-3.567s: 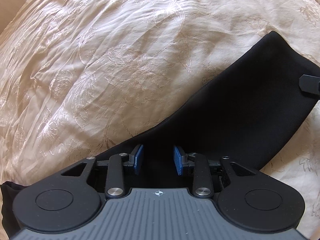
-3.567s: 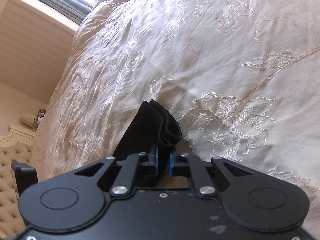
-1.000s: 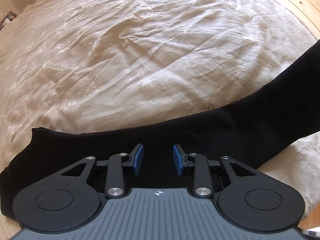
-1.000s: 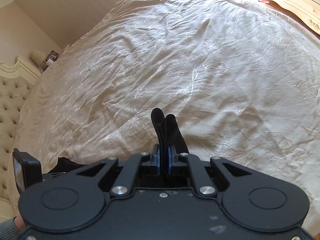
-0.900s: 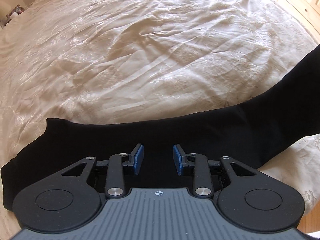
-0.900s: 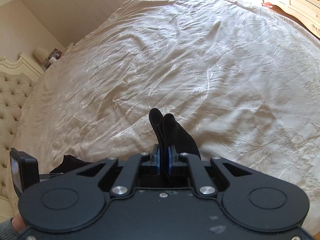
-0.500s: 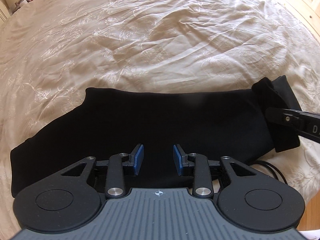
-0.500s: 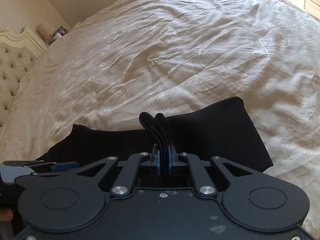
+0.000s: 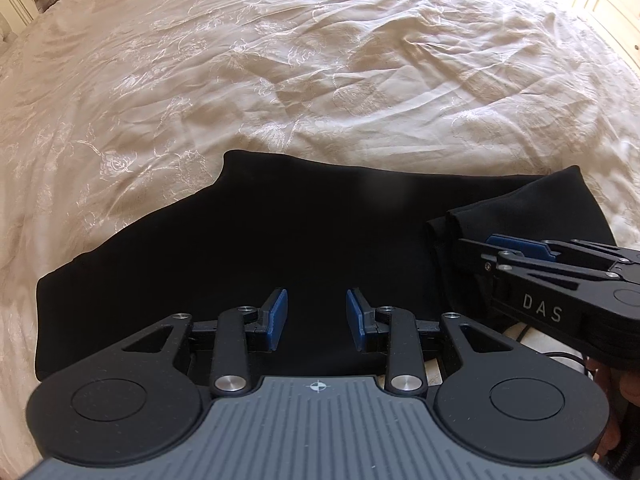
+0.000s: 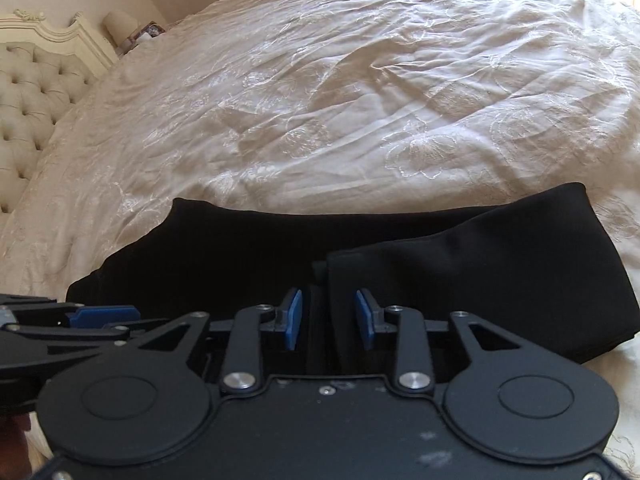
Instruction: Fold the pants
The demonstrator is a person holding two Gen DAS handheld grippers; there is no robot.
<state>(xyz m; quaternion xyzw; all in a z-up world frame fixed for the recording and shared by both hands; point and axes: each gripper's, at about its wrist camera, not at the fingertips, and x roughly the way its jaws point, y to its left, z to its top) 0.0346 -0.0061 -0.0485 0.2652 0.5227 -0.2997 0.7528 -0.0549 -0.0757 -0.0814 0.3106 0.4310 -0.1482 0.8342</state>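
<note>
The pants point(image 9: 280, 248) lie flat on the bedspread point(image 9: 320, 60), long axis running left-right w/ the folded-over leg end directly under the right gripper point(image 10: 329, 318) (jaws just opened, cloth between but unpinched), so it's nearer than the left gripper point(image 9: 316, 314), also released, over mid-pants.

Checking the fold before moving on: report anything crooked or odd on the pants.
The black pants lie folded, but the top layer sits skewed, its bunched end between the right gripper's just-opened pads.
</note>
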